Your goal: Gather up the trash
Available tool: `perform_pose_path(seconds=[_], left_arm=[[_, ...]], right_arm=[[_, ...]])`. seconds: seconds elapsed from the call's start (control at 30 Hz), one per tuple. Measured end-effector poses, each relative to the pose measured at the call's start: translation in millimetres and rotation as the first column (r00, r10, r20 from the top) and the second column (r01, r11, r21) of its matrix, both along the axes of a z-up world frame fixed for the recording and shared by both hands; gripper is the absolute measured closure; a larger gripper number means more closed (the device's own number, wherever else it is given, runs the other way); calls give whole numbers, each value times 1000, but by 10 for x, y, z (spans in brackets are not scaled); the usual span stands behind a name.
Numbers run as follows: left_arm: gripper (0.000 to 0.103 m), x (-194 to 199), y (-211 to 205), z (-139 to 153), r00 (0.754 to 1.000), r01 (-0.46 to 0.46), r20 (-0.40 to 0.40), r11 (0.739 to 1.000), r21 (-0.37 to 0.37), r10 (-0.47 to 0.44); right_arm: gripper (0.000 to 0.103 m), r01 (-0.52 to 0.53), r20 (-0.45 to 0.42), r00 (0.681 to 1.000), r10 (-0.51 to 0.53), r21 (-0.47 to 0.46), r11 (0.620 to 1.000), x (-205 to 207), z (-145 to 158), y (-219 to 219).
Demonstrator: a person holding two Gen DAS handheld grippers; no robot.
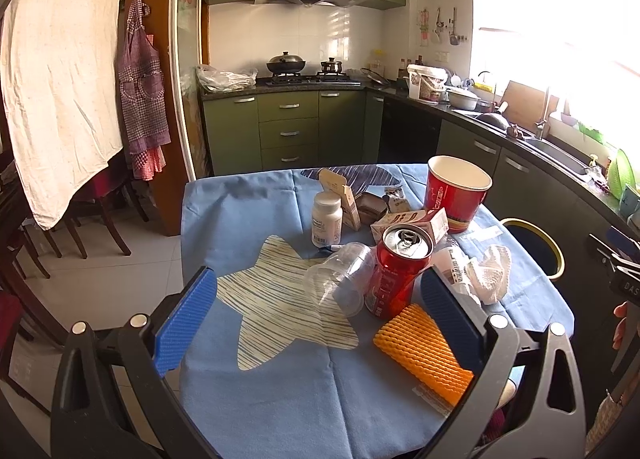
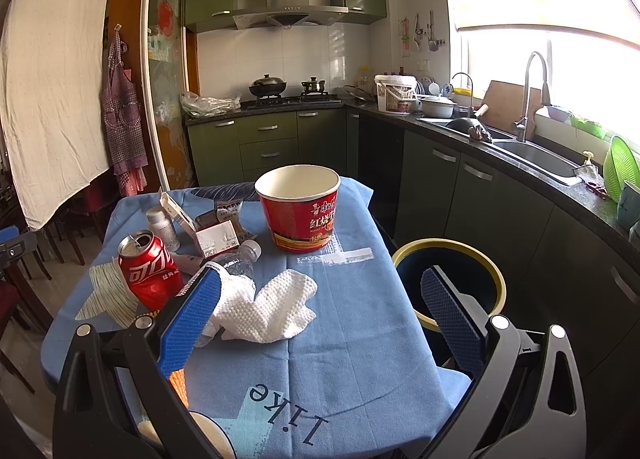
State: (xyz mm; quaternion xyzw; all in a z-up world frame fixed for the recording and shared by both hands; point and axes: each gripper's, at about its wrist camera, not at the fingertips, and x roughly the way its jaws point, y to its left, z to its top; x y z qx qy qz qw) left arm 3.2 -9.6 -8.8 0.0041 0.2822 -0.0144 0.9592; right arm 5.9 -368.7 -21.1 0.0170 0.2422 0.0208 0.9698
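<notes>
Trash lies on a table with a blue cloth. In the left wrist view I see a red cola can, a clear plastic cup on its side, an orange foam net, a white pill bottle, a crumpled white tissue and a red noodle bowl. My left gripper is open and empty, short of the can and cup. My right gripper is open and empty over the tissue. The can, the bowl and a clear bottle lie beyond it.
A dark bin with a yellow rim stands right of the table, also in the left wrist view. Small cartons and wrappers lie mid-table. Green kitchen cabinets, a sink counter and dining chairs surround it.
</notes>
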Motion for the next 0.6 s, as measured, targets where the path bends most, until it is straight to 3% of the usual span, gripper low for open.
perform_pose_path(seconds=[0.6], left_arm=[[6, -5, -31, -31, 1000, 8, -8, 1000, 1, -8]], right_arm=[[4, -6, -4, 1000, 6, 4, 1000, 4, -17, 24]])
